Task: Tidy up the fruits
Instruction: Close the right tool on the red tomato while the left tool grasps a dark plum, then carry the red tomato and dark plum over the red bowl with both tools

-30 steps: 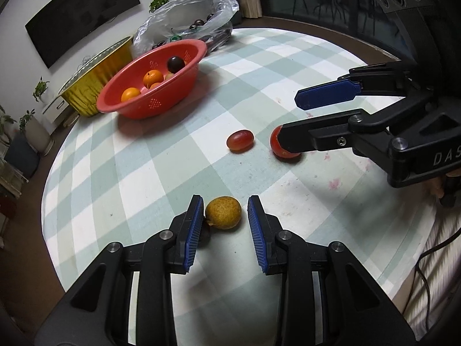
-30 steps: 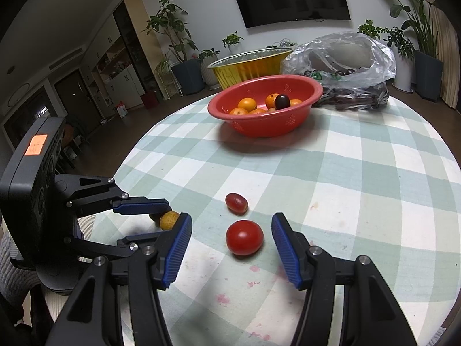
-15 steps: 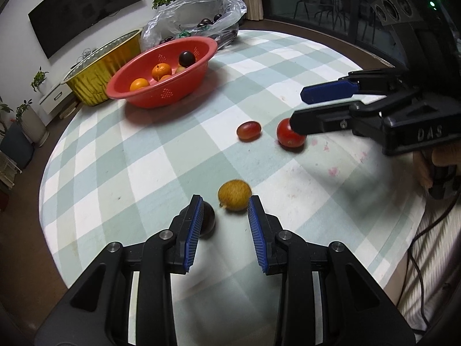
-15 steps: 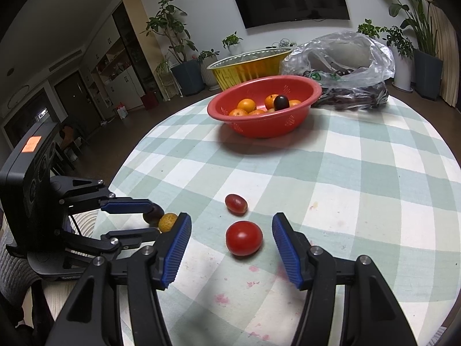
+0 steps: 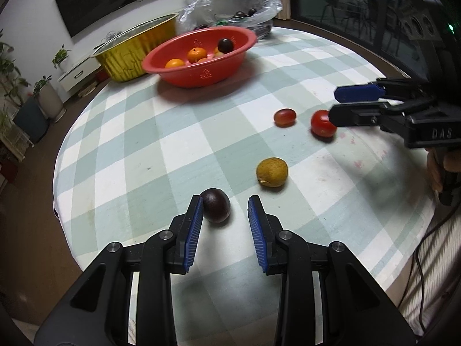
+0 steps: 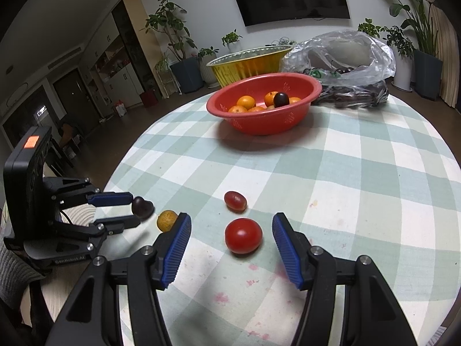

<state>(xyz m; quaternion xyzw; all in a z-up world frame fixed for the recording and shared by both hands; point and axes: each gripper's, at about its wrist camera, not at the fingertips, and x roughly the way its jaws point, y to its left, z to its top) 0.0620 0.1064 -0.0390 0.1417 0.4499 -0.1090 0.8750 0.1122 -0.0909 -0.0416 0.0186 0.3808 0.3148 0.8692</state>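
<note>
So I'm looking down at the round table with the green-and-white checked cloth [image 6: 360,155], which fills most of both views. At the far side sits the crinkly clear plastic bag with dark fruit inside [image 6: 345,57], and beside it the gold foil tray [image 6: 250,63]. In front of those is the red perforated plastic bowl [image 6: 259,118], with several oranges and one dark plum in it. My right gripper [image 6: 232,248] has its blue-padded jaws spread wide, one on each side of the round red tomato [image 6: 243,236], not touching it as far as I can see. My left gripper [image 5: 223,225] has its jaws apart too, and the dark purple plum [image 5: 216,205] on the cloth sits right against its left pad with a clear gap to the right one, so nothing is pinched. Just beyond that is the rough yellow-brown round fruit [image 5: 272,172] loose on the cloth, and the small oval red grape tomato [image 5: 284,116] lies near the big tomato, well short of the bowl.
</note>
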